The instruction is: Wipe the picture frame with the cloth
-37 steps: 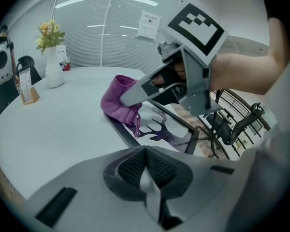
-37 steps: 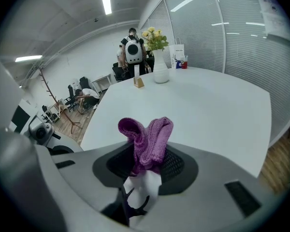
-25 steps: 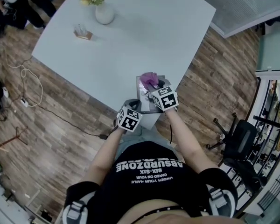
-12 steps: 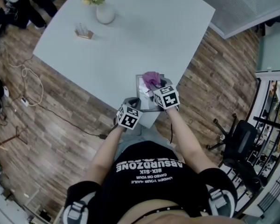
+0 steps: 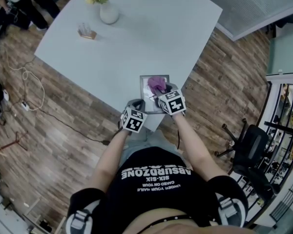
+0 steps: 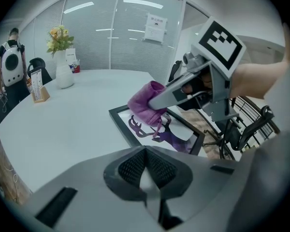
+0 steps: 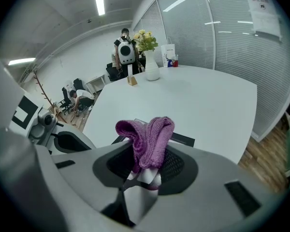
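A black picture frame [image 5: 149, 95] with a purple figure print lies flat at the near edge of the white table [image 5: 136, 38]. My right gripper [image 5: 162, 89] is shut on a purple knitted cloth [image 5: 156, 83], which rests on the far part of the frame's glass. In the right gripper view the cloth [image 7: 147, 139] bulges out between the jaws of the right gripper [image 7: 144, 174]. My left gripper [image 5: 138, 105] hovers at the frame's near left corner, its jaws together and empty [image 6: 145, 170]. From there I see the frame [image 6: 186, 137], the cloth [image 6: 144, 103] and the right gripper [image 6: 183, 88].
A white vase with flowers [image 5: 109, 11] and a small card stand [image 5: 87, 32] sit at the table's far left. Cables [image 5: 29, 82] trail over the wooden floor on the left. An office chair [image 5: 249, 150] stands to the right. A person [image 7: 125, 52] stands beyond the table.
Both grippers and the frame sit slightly further left in the head view. The cloth stays pressed on the far part of the frame.
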